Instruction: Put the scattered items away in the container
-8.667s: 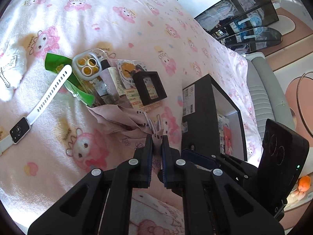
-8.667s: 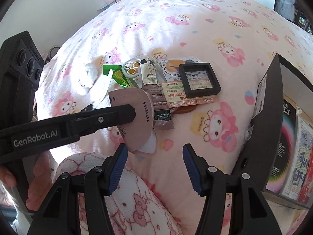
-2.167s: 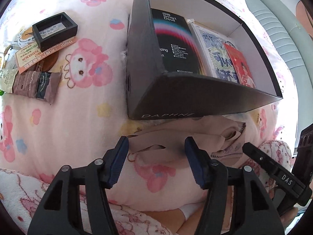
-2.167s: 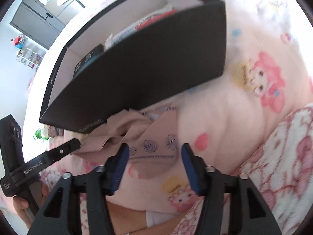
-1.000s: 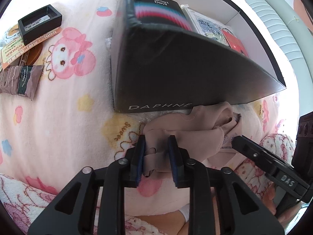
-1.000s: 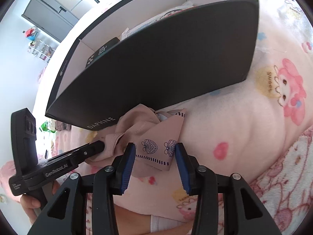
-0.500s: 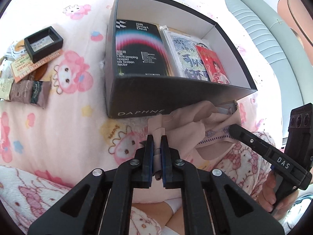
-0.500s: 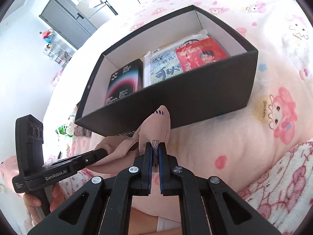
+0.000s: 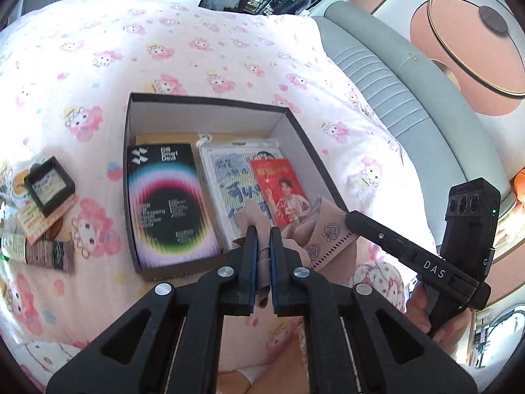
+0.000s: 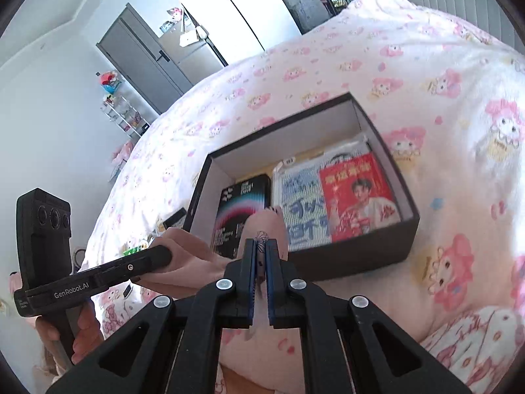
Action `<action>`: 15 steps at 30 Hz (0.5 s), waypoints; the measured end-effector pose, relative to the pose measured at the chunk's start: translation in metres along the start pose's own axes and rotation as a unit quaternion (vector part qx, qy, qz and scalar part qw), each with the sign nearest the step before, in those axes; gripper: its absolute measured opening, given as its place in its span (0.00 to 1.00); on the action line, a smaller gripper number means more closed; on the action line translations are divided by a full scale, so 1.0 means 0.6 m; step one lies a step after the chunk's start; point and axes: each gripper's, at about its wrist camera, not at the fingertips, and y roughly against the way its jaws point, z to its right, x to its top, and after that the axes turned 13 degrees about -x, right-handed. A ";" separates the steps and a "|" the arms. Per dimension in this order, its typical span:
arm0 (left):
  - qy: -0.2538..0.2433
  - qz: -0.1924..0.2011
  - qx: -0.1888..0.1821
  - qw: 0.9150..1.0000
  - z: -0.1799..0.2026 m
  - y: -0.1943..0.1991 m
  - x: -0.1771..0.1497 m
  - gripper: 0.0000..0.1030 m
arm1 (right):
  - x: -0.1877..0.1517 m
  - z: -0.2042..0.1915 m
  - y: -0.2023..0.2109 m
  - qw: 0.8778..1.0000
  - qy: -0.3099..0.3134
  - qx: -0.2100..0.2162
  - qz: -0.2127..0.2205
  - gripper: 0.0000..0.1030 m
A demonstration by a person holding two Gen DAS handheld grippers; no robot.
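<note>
Bright daylight (fisheye-warped edges)

My left gripper (image 9: 261,239) covers the middle of the pink cloth (image 9: 323,226), so I cannot see how far it hangs below my jaws. The cloth hides the near corner of the black box (image 9: 210,103) and the lower edge of the red card (image 9: 282,190). Small print on the black packet (image 9: 167,203) is blurred. At the left edge, the brown sachets (image 9: 42,252) are cut off. In the right view, my right gripper (image 10: 261,246) blocks the box's front wall.
</note>
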 end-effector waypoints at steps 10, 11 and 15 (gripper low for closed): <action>0.009 0.001 0.006 1.000 -0.017 -0.035 0.050 0.05 | 0.044 0.018 -0.020 1.000 -0.016 -0.009 -0.020 0.04; 0.011 0.000 0.007 1.000 -0.023 -0.036 0.047 0.05 | 0.034 0.020 -0.031 0.999 -0.019 -0.002 -0.029 0.04; 0.032 0.004 0.033 0.999 -0.053 -0.032 0.028 0.05 | -0.023 0.031 -0.070 0.996 -0.035 0.004 -0.086 0.05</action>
